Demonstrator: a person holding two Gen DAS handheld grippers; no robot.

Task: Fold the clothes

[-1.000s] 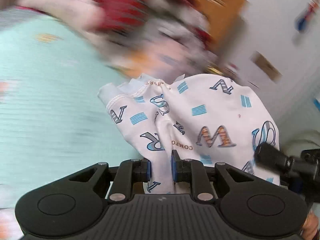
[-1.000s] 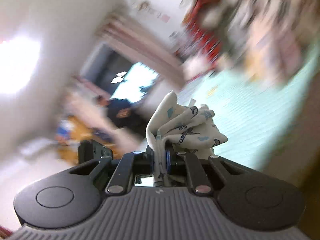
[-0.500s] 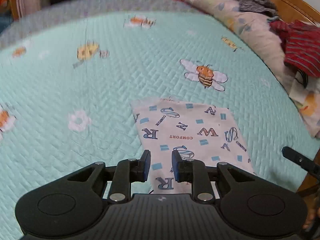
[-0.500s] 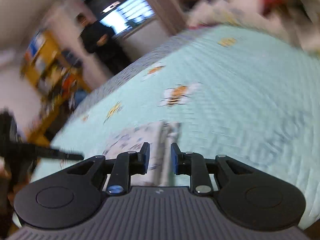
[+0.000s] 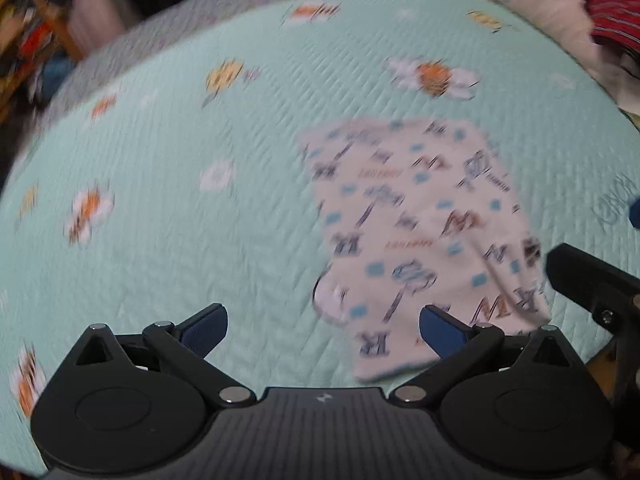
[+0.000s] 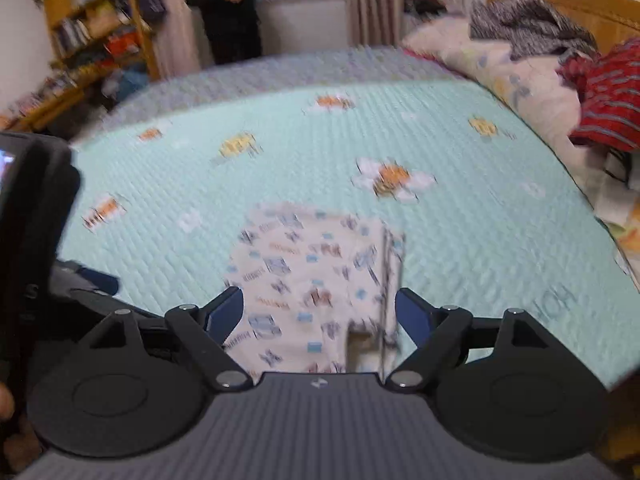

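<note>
A white garment printed with blue and brown letters (image 5: pixel 416 216) lies flat on the mint quilted bedspread (image 5: pixel 168 208). It also shows in the right wrist view (image 6: pixel 316 276). My left gripper (image 5: pixel 322 326) is open and empty, just above the garment's near left edge. My right gripper (image 6: pixel 318 310) is open and empty, over the garment's near end. The right gripper's black body (image 5: pixel 592 284) shows at the right edge of the left wrist view.
A pile of clothes with a red striped piece (image 6: pixel 608 108) and a dark knit (image 6: pixel 528 28) lies by the wooden headboard. A person in black (image 6: pixel 228 4) stands beyond the bed near a bookshelf (image 6: pixel 88 40). The bed's near edge is right below me.
Both grippers held the garment in the air a second ago, then laid it on the bed. Both have since opened wide and drawn back a little.
</note>
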